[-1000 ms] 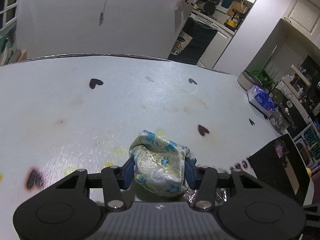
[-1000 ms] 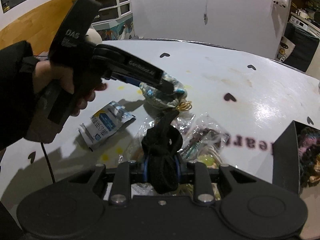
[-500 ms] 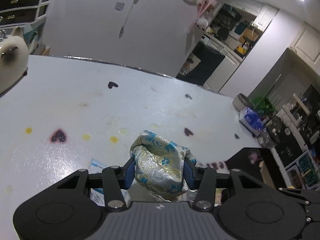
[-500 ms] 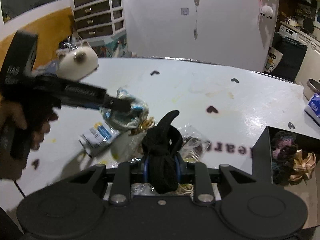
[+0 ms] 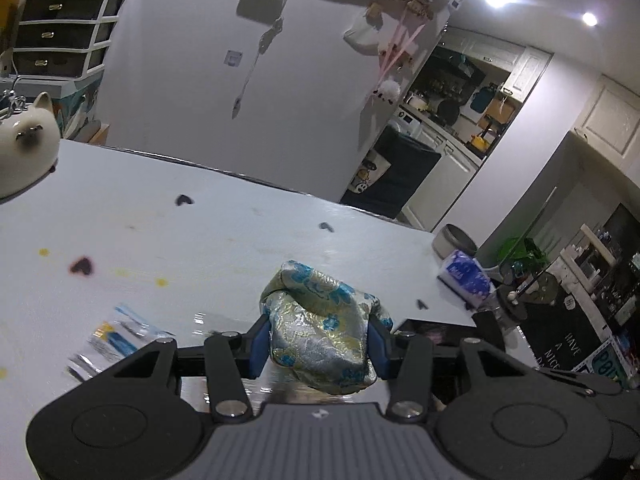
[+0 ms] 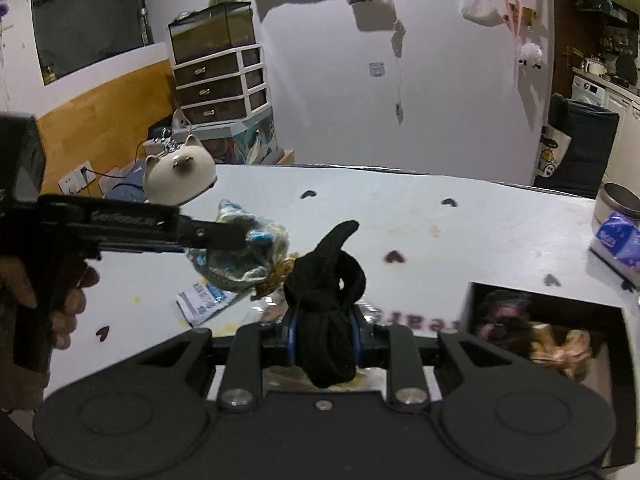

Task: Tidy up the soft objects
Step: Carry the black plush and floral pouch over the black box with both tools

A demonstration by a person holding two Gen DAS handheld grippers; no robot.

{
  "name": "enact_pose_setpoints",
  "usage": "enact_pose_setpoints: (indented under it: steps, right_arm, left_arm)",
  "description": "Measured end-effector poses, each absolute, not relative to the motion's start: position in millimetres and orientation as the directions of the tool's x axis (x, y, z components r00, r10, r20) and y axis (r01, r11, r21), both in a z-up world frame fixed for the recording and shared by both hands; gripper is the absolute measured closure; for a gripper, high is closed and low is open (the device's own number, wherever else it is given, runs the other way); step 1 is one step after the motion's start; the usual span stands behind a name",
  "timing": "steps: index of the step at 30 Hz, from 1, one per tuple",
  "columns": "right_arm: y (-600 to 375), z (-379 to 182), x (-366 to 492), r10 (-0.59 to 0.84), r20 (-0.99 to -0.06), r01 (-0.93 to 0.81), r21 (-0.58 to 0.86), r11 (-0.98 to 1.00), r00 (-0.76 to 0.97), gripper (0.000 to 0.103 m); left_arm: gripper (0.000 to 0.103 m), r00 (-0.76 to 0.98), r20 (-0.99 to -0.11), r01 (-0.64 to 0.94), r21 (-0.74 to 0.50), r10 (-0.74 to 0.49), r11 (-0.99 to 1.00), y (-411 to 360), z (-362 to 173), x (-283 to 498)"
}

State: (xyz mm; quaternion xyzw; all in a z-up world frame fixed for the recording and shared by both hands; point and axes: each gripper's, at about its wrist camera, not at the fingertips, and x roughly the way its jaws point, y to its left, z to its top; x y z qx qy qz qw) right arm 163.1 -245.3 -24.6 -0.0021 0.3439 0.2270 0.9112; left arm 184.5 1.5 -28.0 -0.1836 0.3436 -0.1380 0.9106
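My left gripper is shut on a brocade pouch patterned in blue, gold and silver, held above the white table. The right wrist view shows that pouch in the air at centre left, with a gold tassel hanging from it and a person's hand on the left gripper's handle. My right gripper is shut on a knotted black cloth item, also lifted off the table. A black box at the right holds several soft items, among them a gold bow.
A blue and white packet and crinkled clear bags lie on the table below the grippers. A cream cat-shaped ceramic pot stands at the far left. A tissue pack and a metal tin sit at the right edge.
Both grippers have risen off the table with their items still held. The left one has swung left and rolled, bringing the cat pot and the packet into its view.
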Motion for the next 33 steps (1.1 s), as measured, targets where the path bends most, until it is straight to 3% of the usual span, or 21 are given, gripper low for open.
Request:
enact_pose_setpoints:
  steps: [13,22,28,31,33]
  right_arm:
    - [-370.6,-32.4,182.4,0.323,-0.66,-0.303,0.149,0.941,0.678,0.077]
    - [-423.6,-52.5,195.5,0.175,-0.703,-0.098,0.149,0.984,0.69,0.077]
    - [-442.1,-66.8,212.1,0.086,-0.728,0.023,0.137,0.99,0.68,0.077]
    - [-442.6,-75.8,225.4,0.07,-0.741,0.043,0.132,0.99,0.667,0.076]
    - [-440.4,-82.4,236.1,0.067,-0.754,0.041,0.124,0.991,0.654,0.071]
  left_arm:
    - [0.054,0.635,-0.577,0.265,-0.461,-0.513,0.847,-127.3,-37.0,187.9]
    - [0.054,0.469,-0.66,0.441,-0.401,-0.587,0.803,-183.7,-65.2,214.7]
    - [0.054,0.412,-0.731,0.518,-0.302,-0.544,0.8,-202.5,-88.4,225.8]
    - [0.05,0.4,-0.758,0.54,-0.26,-0.516,0.8,-205.4,-97.2,228.4]
    - [0.043,0.393,-0.746,0.545,-0.281,-0.537,0.79,-203.7,-97.3,228.2]
